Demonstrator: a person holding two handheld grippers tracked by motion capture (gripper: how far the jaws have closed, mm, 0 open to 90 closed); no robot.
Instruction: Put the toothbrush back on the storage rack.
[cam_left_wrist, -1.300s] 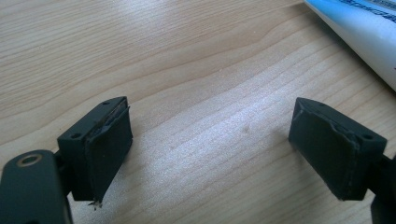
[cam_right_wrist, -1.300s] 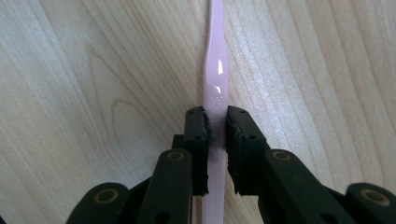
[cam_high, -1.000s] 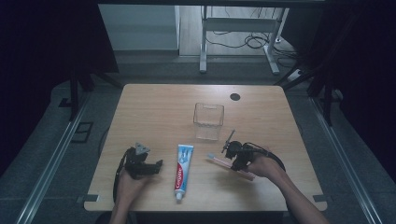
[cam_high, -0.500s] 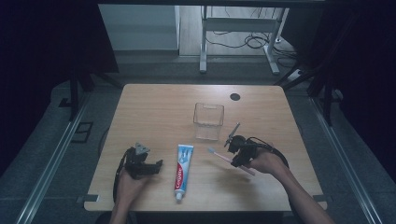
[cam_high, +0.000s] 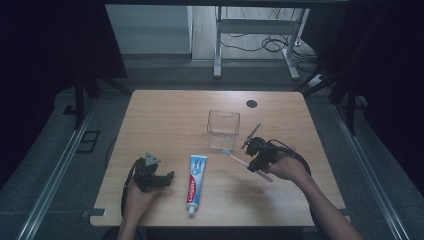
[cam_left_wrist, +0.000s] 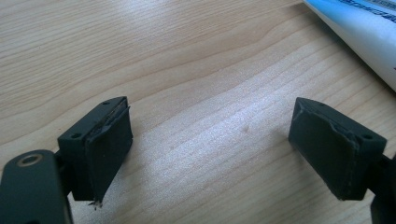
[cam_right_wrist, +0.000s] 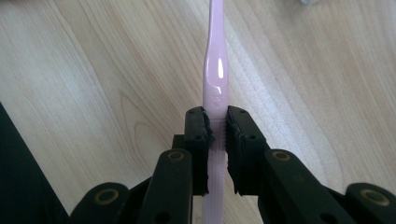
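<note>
Got the pink toothbrush pinched and lined up for the clear cup

My right gripper (cam_high: 256, 161) has its fingers (cam_right_wrist: 200, 135) clamped on the handle of the toothbrush (cam_high: 239, 159), roughly mid-shaft I'd say, so the long end sticks out toward the far left and the brush head hangs just in front of the clear cup (cam_high: 223, 129) on the surface (cam_high: 170, 115); holding it there looks like it gives me enough free length to tip it in over the rim. My left gripper (cam_high: 159, 178) sits parked near the left edge with its fingers (cam_left_wrist: 108, 147) wide apart, nothing between them. The toothpaste tube (cam_high: 195, 182) lies flat between my two hands, near side, well clear of the path to the cup, so I don't think anything's in the way
</note>
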